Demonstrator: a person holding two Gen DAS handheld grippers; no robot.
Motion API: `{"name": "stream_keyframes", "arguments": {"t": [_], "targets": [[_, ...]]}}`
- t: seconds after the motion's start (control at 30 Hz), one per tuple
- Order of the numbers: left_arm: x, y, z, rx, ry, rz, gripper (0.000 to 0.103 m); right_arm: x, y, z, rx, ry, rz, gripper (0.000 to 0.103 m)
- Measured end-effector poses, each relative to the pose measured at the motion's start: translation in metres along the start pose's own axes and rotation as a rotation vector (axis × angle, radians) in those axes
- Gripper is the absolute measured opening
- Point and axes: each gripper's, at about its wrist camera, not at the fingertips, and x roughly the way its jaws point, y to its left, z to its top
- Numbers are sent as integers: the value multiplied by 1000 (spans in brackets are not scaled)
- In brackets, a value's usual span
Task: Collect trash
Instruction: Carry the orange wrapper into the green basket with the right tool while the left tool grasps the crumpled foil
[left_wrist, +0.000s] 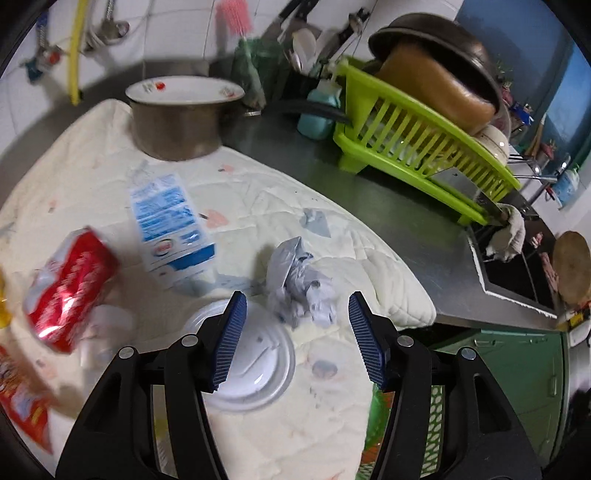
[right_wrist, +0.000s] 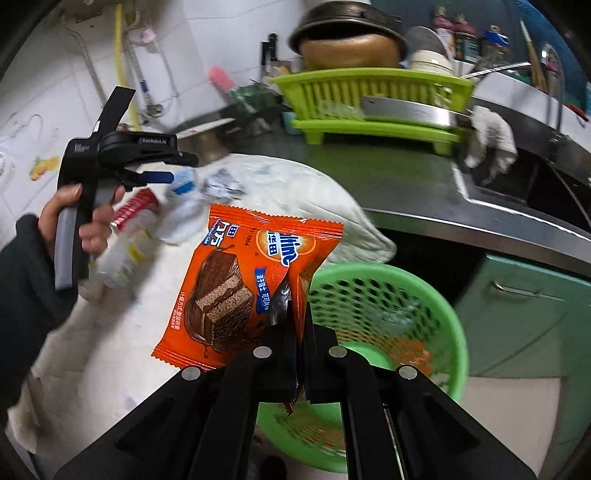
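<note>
My left gripper (left_wrist: 297, 334) is open and empty, hovering just short of a crumpled grey-white paper wad (left_wrist: 301, 286) on the cream cloth (left_wrist: 258, 206). A white plastic lid (left_wrist: 255, 354) lies under its left finger. A red soda can (left_wrist: 70, 291) and a blue-white carton (left_wrist: 166, 225) lie to the left. My right gripper (right_wrist: 300, 325) is shut on an orange snack wrapper (right_wrist: 251, 280), held above the edge of the green mesh basket (right_wrist: 388, 317). The left gripper (right_wrist: 155, 177) also shows in the right wrist view, held by a hand.
A metal pot (left_wrist: 177, 122) with a plate on it stands at the back of the cloth. A lime dish rack (left_wrist: 417, 155) with pans sits on the steel counter, with the sink (left_wrist: 517, 266) to its right. Green cabinets (right_wrist: 524, 317) stand below the counter.
</note>
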Motion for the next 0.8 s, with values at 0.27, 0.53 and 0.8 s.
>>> {"name": "stream_keyframes", "arguments": {"t": [0.27,0.53,0.8], "targets": [[39,2,17,-16,42,-8,56,10,-31,-16,16,57,-127,3],[58,8,20,-33,84,-27,45,26,-51,-25,58,120,-181,14],[63,10,15,-36,81,-47,19,24,-58,-23,70,112,-212,43]]}}
